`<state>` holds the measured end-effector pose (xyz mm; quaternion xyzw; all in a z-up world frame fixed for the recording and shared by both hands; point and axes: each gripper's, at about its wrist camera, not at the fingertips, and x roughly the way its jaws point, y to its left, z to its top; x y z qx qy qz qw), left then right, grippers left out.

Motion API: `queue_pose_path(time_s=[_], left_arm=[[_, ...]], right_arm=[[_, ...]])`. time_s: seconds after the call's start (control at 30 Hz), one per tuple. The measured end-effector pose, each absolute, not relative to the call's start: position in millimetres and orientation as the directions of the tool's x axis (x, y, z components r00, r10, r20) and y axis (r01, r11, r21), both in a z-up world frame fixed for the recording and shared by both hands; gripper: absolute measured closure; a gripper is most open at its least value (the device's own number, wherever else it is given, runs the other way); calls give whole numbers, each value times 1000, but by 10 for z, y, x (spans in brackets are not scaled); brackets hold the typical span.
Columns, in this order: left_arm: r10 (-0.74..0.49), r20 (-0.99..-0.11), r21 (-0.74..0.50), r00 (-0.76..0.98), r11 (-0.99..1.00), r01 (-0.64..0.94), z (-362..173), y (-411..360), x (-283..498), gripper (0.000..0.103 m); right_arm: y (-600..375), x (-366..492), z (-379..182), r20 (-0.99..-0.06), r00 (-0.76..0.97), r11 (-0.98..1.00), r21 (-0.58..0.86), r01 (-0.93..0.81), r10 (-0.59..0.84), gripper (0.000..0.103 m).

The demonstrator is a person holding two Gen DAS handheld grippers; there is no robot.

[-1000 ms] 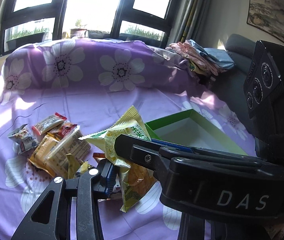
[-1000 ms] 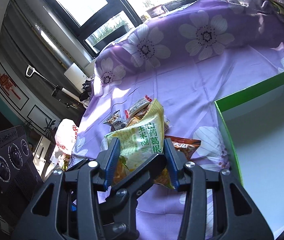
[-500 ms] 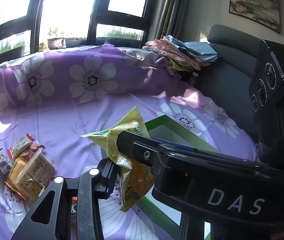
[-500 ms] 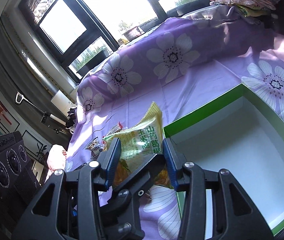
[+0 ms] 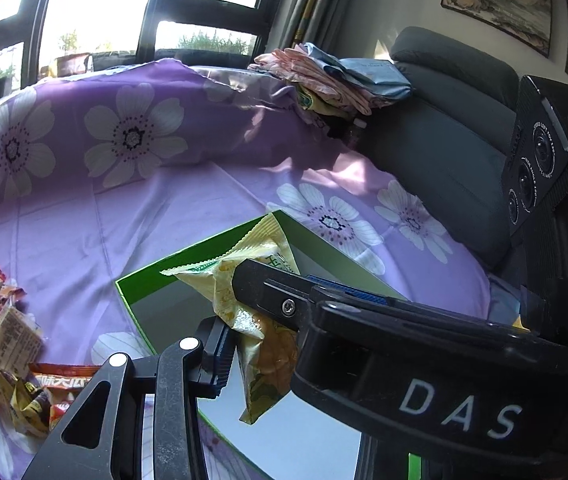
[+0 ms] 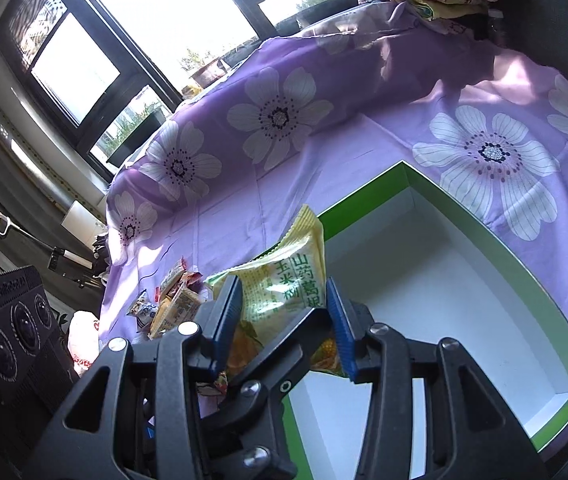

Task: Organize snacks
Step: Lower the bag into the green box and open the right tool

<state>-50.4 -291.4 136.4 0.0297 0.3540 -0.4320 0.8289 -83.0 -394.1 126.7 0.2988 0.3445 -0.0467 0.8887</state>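
A yellow-green snack packet [image 5: 252,320] with Chinese print [image 6: 284,292] hangs above the left edge of a green box [image 5: 140,308] with a white inside [image 6: 443,280]. In the right wrist view the right gripper [image 6: 284,320] has its blue pads on both sides of the packet. In the left wrist view the left gripper [image 5: 244,320] also has the packet between a blue pad and a black finger; whose finger that is, I cannot tell. A pile of small snack packets [image 5: 0,344] lies left of the box [image 6: 168,308].
Everything lies on a purple flowered sheet [image 5: 124,216]. A grey sofa back [image 5: 443,152] with folded clothes [image 5: 331,76] stands at the far right. Windows are behind. An orange-red packet [image 5: 64,376] lies near the box's near-left corner.
Both grippers have carried the packet to the right, from over the snack pile to above the green box's left edge. The pile has slid left in both views.
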Motion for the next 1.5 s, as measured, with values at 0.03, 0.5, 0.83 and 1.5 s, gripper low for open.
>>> queue_pose_path(time_s=[0.03, 0.5, 0.83, 1.5], left_arm=[[-695, -616, -260, 370, 623, 738, 1349, -2935, -499, 63], [-695, -661, -317, 282, 600, 735, 1143, -3137, -419, 63], [-677, -702, -340, 222, 591, 731, 1027, -3249, -363, 63], [-633, -761, -358, 141, 591, 723, 844, -3386, -310, 63]], right_arm=[[-3966, -830, 1252, -643, 756, 814, 500, 295, 122, 58], [-4123, -785, 1080, -711, 694, 792, 485, 369, 112, 57], [-4232, -778, 952, -743, 656, 766, 497, 409, 133, 57], [-4351, -767, 769, -784, 597, 731, 507, 457, 171, 54]])
